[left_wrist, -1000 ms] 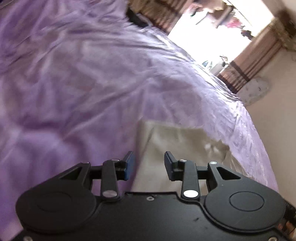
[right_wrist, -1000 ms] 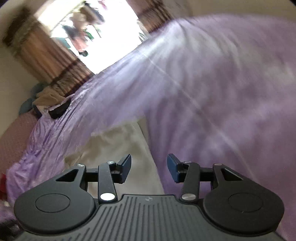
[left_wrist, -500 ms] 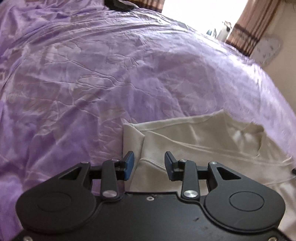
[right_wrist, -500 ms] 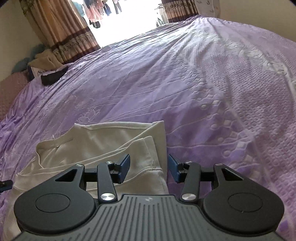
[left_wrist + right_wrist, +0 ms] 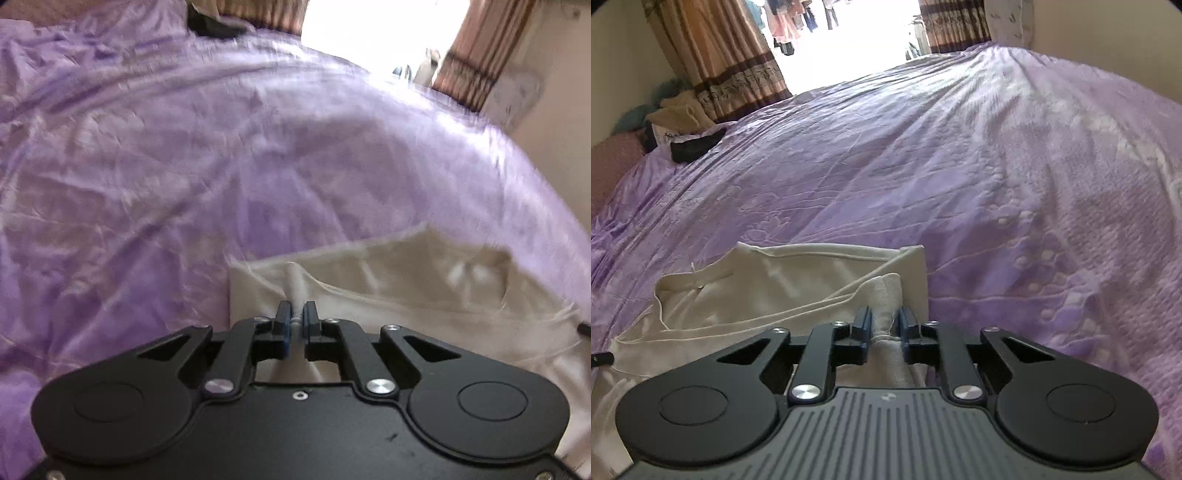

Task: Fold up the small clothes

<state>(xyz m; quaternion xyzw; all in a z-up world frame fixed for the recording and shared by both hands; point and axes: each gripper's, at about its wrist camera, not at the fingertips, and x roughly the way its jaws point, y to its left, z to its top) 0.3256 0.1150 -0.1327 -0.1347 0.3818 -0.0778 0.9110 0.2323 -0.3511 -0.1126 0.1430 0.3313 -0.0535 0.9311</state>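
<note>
A cream garment (image 5: 424, 280) lies partly folded on a purple bedspread (image 5: 184, 166). In the left wrist view my left gripper (image 5: 296, 314) is shut on a thin fold near the garment's left edge, which rises as a small ridge between the pads. In the right wrist view the same cream garment (image 5: 783, 280) lies to the left, and my right gripper (image 5: 885, 317) has its jaws closing on a thicker bunched fold at the garment's right edge; the pads press on the cloth. The other gripper's black tip (image 5: 602, 357) shows at the far left.
The purple bedspread (image 5: 960, 166) stretches far ahead and to both sides. A dark item and a pile of clothes (image 5: 687, 129) lie at the far end near brown curtains (image 5: 713, 55). A bright doorway lies beyond, and a beige wall (image 5: 554, 129) stands to the right.
Both grippers slid in over the garment's two near corners, levelled out, and closed on folds of the cloth. Half a second ago both stood open.
</note>
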